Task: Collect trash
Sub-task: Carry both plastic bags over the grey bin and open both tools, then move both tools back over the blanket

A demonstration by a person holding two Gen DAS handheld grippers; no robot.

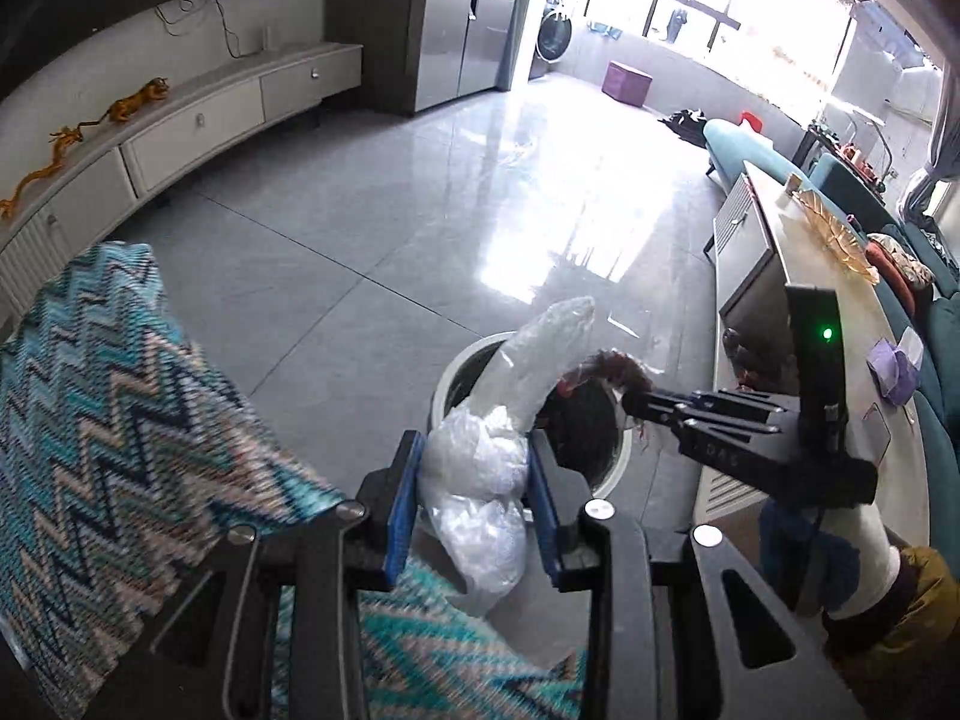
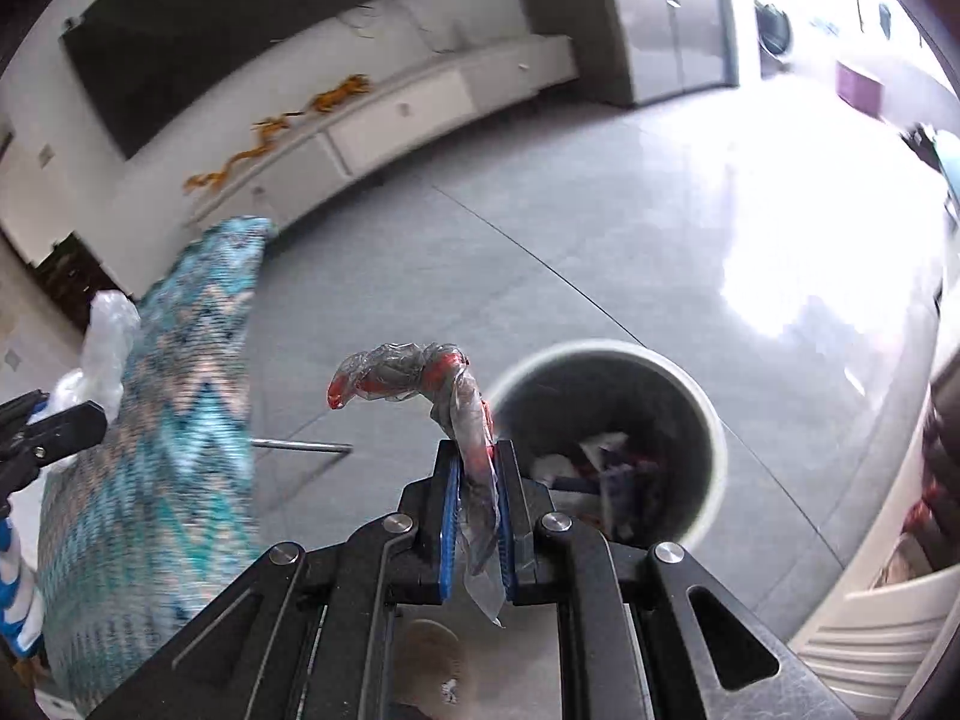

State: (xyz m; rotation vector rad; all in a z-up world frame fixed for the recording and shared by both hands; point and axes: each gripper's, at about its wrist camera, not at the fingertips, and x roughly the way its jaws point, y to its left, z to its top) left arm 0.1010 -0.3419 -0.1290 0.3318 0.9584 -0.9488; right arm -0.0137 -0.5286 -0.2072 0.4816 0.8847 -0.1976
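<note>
Left claw (image 1: 474,480) pinches a clear plastic bag (image 1: 516,396), long axis running up and forward over the bin (image 1: 462,360) rim. Right claw (image 2: 477,516) is pressed on a red-streaked wrapper (image 2: 420,372), arching up then left; bin (image 2: 708,414) lies just ahead-right, nearer this claw

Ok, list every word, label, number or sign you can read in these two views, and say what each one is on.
No text reads with certainty.
Raised letters on the body of the right gripper, in the left wrist view: too blurred; possibly "DAS".
Red marks on the crumpled wrapper between the right fingers: print unreadable.
Clear plastic bag in the left gripper: no print visible.
Scraps inside the trash bin: too small and blurred.
</note>
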